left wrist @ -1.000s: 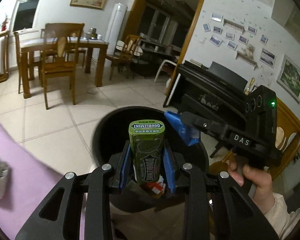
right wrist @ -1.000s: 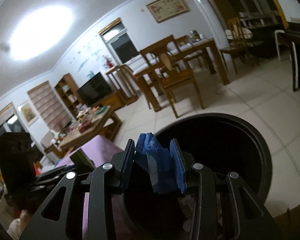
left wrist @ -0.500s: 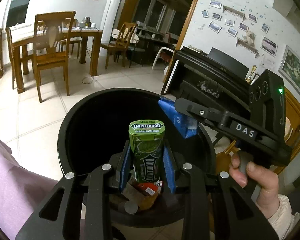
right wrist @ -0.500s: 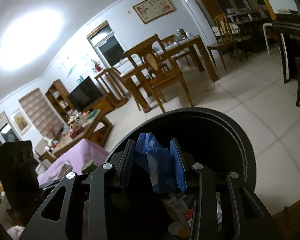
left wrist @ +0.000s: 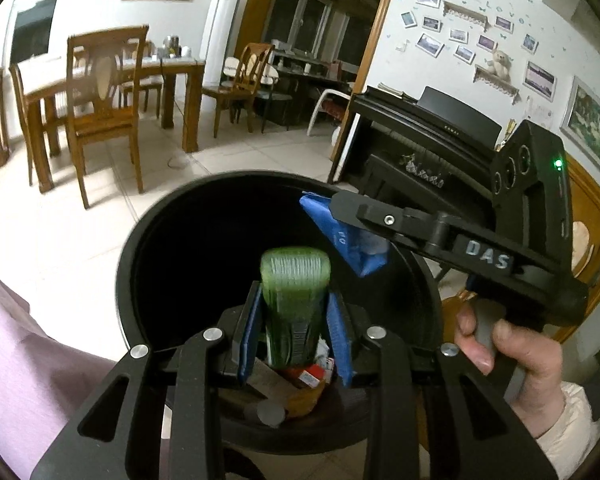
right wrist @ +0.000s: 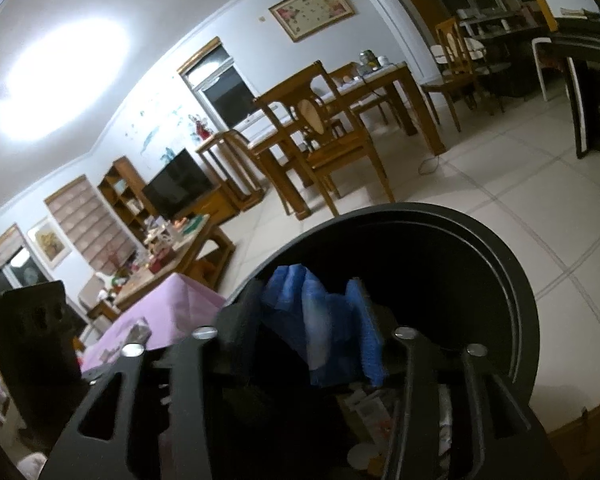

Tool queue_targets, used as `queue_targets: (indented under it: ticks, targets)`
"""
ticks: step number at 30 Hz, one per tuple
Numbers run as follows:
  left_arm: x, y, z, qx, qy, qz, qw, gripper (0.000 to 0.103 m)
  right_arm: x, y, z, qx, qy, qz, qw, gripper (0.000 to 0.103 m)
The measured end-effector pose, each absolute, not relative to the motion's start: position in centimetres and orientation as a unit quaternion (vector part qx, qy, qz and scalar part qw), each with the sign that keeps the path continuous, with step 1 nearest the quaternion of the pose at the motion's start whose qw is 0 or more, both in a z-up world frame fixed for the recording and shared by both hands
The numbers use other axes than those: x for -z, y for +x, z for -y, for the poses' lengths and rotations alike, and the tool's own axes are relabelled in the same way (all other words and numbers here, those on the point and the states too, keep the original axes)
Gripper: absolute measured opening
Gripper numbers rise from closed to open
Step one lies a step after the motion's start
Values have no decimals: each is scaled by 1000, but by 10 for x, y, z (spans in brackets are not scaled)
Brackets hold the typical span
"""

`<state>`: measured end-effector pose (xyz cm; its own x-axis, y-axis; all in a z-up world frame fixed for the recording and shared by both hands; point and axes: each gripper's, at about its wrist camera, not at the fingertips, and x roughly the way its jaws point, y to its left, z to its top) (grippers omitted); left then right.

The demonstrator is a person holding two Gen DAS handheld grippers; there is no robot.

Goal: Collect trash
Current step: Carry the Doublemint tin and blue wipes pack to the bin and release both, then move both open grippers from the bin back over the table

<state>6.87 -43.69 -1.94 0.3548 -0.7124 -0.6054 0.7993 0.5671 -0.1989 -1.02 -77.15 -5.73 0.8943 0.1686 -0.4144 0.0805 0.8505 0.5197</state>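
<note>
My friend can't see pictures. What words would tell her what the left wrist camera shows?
The left gripper holds a blurred green gum container over an open black trash bin with litter at the bottom. At right, a hand holds the right gripper, which carries a blue packet above the bin's rim.

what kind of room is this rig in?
Most likely a home living-dining room: wooden dining table with chairs, upright piano, and a TV by shelving.
</note>
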Motion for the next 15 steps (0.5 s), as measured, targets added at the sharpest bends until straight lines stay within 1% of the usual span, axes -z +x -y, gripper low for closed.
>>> queue_targets:
  ticks: [1,2,3,4,5,8,10,11,15]
  targets:
    - [18,67,438,458,73,-325,824,35,56,-12,771,-21,274,-223,935,70]
    - [18,63,439,455,77,-320,827,43,55,-14,770,-18,277,-212,937,79]
    - [17,62,439,451,81,-314,831,63,53,-16,772,-19,278,-207,938,80]
    - [16,60,438,446,84,-307,837,74,52,-17,771,-22,278,-205,938,81]
    - [14,57,438,441,86,-295,843,86,51,-18,772,-24,279,-205,938,85]
    - [10,51,440,437,103,-273,851,87,49,-20,768,-22,278,-195,940,93]
    - [9,49,442,437,109,-267,852,88,50,-24,768,-23,280,-192,940,96]
    - [10,49,442,438,110,-266,852,91,50,-25,768,-24,282,-191,940,98]
    - [9,48,441,433,115,-257,856,95,54,-26,768,-27,290,-196,936,98]
